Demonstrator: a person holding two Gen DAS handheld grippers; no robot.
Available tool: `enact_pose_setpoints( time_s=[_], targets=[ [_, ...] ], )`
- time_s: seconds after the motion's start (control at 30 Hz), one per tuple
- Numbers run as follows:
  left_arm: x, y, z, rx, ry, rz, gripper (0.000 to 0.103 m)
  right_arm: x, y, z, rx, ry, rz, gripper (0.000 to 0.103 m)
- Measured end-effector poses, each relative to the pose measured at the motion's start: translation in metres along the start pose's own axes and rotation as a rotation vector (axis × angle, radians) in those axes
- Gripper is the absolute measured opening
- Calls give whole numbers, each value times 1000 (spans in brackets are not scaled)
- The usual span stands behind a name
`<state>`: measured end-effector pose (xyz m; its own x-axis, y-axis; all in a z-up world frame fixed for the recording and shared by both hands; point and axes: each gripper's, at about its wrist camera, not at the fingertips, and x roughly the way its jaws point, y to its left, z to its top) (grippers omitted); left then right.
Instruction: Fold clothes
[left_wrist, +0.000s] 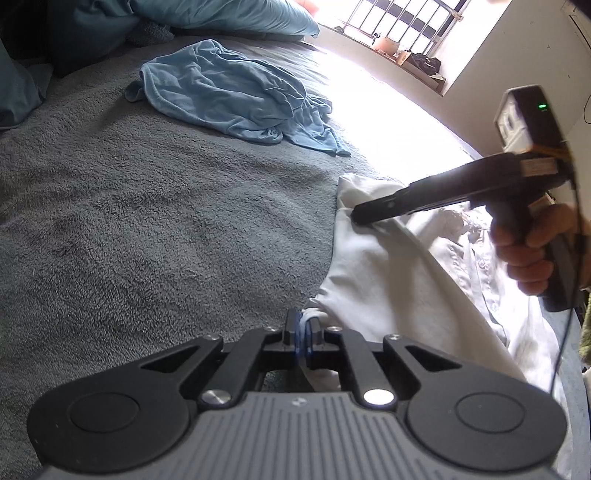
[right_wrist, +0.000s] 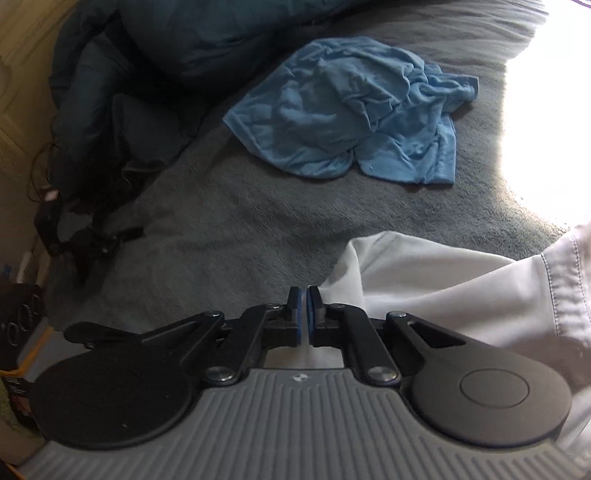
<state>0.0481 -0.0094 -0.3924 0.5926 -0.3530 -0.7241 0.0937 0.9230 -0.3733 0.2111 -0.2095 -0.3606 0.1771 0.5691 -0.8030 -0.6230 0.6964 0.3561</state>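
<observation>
A white button-up cotton shirt (left_wrist: 388, 251) lies rumpled at the near right part of a bed covered with a grey fleecy blanket (left_wrist: 147, 203), its buttoned placket (small pale buttons are visible in the left wrist view) running toward the right edge of that view. The left gripper (left_wrist: 303, 326) has its jaws closed down on a bunched bit of the shirt's near edge, white cloth showing between the blue pads. The right gripper (right_wrist: 304, 304) likewise has its jaws narrowed onto a thin fold of the same shirt (right_wrist: 443, 288), with a sliver of white fabric pinched between the pads; in the left wrist view its black tip (left_wrist: 360, 216) presses at the shirt's far upper corner, and the person's hand (left_wrist: 528, 251) wraps its handle. Farther up the bed, well apart from the shirt, a crumpled light blue jersey garment (left_wrist: 229, 96) lies in a heap on the blanket. Beyond it sit dark teal pillows (left_wrist: 221, 14), and a bright barred window (left_wrist: 399, 22) washes out the far right side of the bed.
</observation>
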Motion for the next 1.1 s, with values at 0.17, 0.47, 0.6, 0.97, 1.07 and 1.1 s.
enact_pose_setpoints(
  time_s=[0.17,0.47,0.6,0.97,1.07,1.1],
  targets=[
    [-5,-1,4,3,12,8,8,-4,-24,-2,178,-173,-25,4],
    [-68,-11,16,1,-77,107,32,-195,-5,-78,120,-283,-164,6],
    [-79,-46,11,35,-55,14,34,-259,27,-135,75,-215,-280,27],
    [-17,-115,-50,230,146,34,28,-172,65,-300,46,189,-413,22],
    [-33,-115,-44,233,145,35,30,-187,57,-316,153,138,-440,22],
    [-40,-116,-43,240,138,36,32,-199,58,-315,183,94,-431,22]
  ],
)
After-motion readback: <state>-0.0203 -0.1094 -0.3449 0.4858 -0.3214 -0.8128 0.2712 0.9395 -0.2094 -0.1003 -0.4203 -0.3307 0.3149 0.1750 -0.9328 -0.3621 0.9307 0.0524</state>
